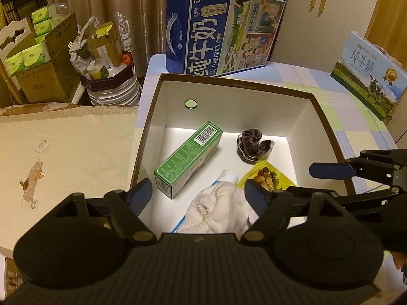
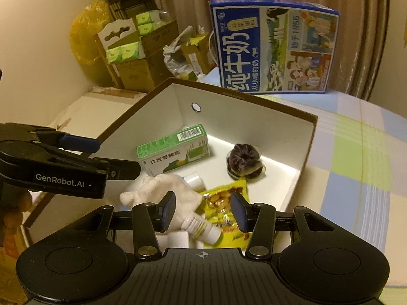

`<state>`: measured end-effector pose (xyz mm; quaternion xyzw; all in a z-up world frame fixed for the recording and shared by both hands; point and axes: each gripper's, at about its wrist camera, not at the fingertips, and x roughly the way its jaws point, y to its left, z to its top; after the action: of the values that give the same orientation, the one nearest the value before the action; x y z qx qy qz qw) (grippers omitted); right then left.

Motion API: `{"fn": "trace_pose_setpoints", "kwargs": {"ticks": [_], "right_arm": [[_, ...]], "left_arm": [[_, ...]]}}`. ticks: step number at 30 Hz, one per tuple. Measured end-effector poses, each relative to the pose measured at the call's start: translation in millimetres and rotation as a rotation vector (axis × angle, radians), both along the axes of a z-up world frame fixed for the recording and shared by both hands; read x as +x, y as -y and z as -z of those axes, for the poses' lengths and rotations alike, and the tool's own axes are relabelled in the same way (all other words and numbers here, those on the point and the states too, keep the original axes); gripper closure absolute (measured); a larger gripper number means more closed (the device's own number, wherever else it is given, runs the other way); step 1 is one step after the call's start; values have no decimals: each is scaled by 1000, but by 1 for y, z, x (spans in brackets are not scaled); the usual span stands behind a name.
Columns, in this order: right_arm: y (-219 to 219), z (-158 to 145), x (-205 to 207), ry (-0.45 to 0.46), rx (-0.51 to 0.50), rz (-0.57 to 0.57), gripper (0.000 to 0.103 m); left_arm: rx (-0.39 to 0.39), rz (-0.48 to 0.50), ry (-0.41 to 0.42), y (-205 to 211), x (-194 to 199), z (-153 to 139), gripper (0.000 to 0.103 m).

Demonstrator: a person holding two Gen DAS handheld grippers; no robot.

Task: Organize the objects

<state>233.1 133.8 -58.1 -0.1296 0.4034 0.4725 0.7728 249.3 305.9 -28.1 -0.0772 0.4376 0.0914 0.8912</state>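
Note:
A brown-rimmed white box (image 1: pixel 155 117) (image 2: pixel 309 137) stands on the table. It holds a green carton (image 1: pixel 188 157) (image 2: pixel 175 150), a dark scrunchie (image 1: pixel 255 145) (image 2: pixel 244 160), a yellow snack packet (image 1: pixel 267 176) (image 2: pixel 226 200), a white cloth (image 1: pixel 218 208) (image 2: pixel 162 185) and small white bottles (image 2: pixel 201 228). My left gripper (image 1: pixel 198 198) is open and empty above the cloth at the box's near edge. My right gripper (image 2: pixel 203 213) is open and empty above a bottle and the snack packet. Each gripper shows in the other's view: the right one (image 1: pixel 356 172) and the left one (image 2: pixel 84 157).
A big blue milk carton case (image 1: pixel 223 30) (image 2: pixel 274 48) stands behind the box. A lighter milk case (image 1: pixel 368 73) is at the right. Cardboard boxes with green tissue packs (image 1: pixel 33 58) (image 2: pixel 127 53) and a full bin (image 1: pixel 109 76) sit at the back left. The tablecloth (image 2: pixel 356 165) is checked.

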Motion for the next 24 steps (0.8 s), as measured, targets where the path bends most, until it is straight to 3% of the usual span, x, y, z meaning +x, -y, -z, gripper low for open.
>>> {"fn": "trace_pose_setpoints", "kwargs": {"ticks": [3,9,11,24], "right_arm": [[11,-5,-7,-10,9,18,57],[36,-16,-25,-46,31,59,53],[43,-20,-33,-50,23,66,46],[98,-40,-68,-110,58,82,40]], "left_arm": [[8,-1,-1,2,-7,-3,18],[-17,-13,4,7,-27,-10,14],[-23,-15,6,12,-34,-12,11],[3,-52,22,53,-90,-33,6]]}}
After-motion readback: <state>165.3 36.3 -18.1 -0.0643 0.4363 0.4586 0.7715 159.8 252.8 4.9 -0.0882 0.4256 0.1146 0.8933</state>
